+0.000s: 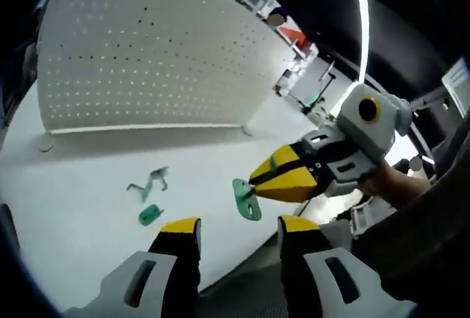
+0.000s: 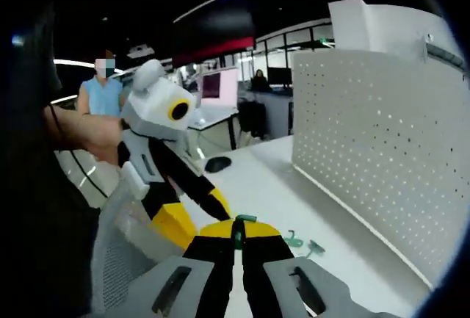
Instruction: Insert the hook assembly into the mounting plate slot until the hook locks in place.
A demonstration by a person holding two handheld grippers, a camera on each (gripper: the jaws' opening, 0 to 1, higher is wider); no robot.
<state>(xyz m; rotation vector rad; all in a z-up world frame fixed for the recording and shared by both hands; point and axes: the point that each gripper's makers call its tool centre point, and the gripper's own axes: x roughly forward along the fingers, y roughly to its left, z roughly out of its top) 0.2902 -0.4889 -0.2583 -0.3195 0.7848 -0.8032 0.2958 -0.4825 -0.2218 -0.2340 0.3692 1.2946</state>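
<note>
A green plate-like part (image 1: 247, 199) is being clamped at its edge by the right gripper (image 1: 253, 180), whose jaws are pressed together on it near the front edge of the white table (image 1: 88, 178). In the right gripper view the same piece (image 2: 239, 231) is seen as a thin green sliver pinched between the closed yellow-tipped jaws of the right gripper (image 2: 237, 241). Judged from the flat, rounded outline with a hole, this is being taken as the mounting plate, held edge-on so a face stays free for insertion.

The left gripper (image 1: 239, 228) is being held with jaws spread and nothing between them, hovering over the table's front edge just beside the clamped part; likely being kept ready to fetch the mating piece.

A bent hook piece (image 1: 150, 182), thin and grey-green with a wire-like profile, is lying loose toward the middle of the table, and a small green oval tab (image 1: 150, 215) is lying just nearer the front edge. Neither is being touched. Which of them completes the hook assembly cannot be told.

A white perforated panel (image 1: 147, 46), matte with regular rows of small holes, is standing upright along the table's far edge.

No insertion is being made yet; parts are well apart.
</note>
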